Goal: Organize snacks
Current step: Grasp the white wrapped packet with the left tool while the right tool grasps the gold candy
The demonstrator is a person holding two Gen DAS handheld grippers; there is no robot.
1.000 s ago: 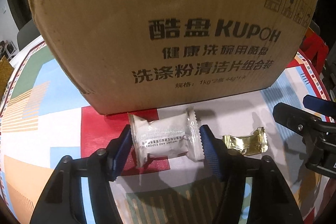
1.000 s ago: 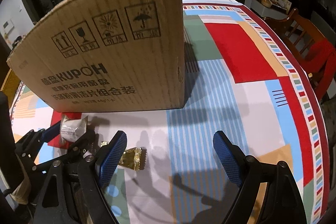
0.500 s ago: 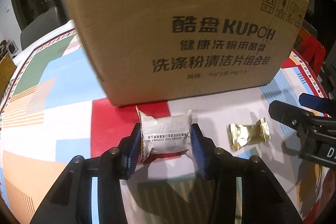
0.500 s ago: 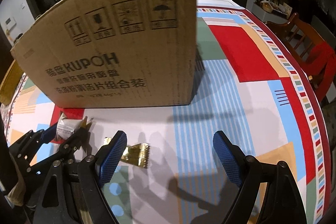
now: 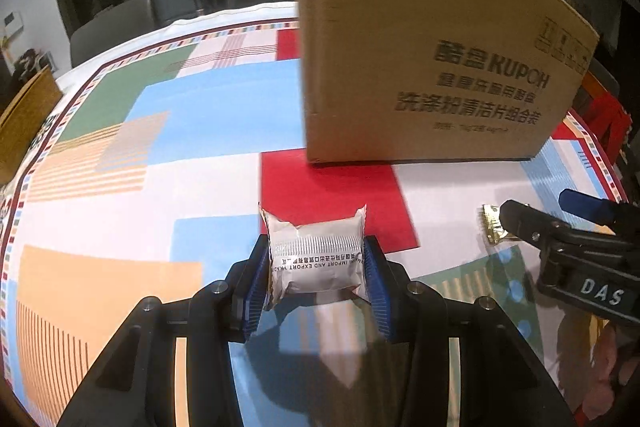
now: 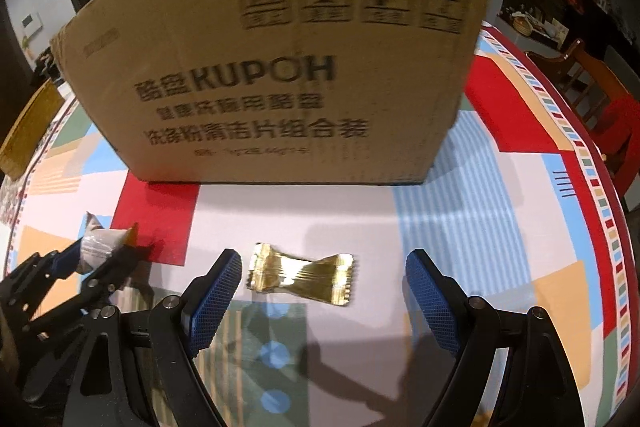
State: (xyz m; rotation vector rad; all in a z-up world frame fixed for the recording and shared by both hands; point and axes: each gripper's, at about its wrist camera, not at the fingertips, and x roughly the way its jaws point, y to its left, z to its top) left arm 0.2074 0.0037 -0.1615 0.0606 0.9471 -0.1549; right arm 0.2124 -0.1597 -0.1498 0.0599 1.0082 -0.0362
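The left gripper (image 5: 316, 269) squeezes the silver snack pack (image 5: 316, 259). The right gripper (image 6: 324, 291) is spread wide around the gold candy (image 6: 300, 277) on the table (image 6: 500, 227), not touching, by the cardboard box (image 6: 280, 67).

Box (image 6: 280, 67) print blurred, inside hidden; gold wrapper (image 5: 491, 227) mostly hidden behind right gripper (image 5: 568, 227) in left view.

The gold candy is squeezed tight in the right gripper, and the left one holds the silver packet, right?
Not quite. In the right wrist view the gold candy lies loose on the tablecloth between the right gripper's wide-open jaws, touching neither pad. The left gripper does hold the silver packet.
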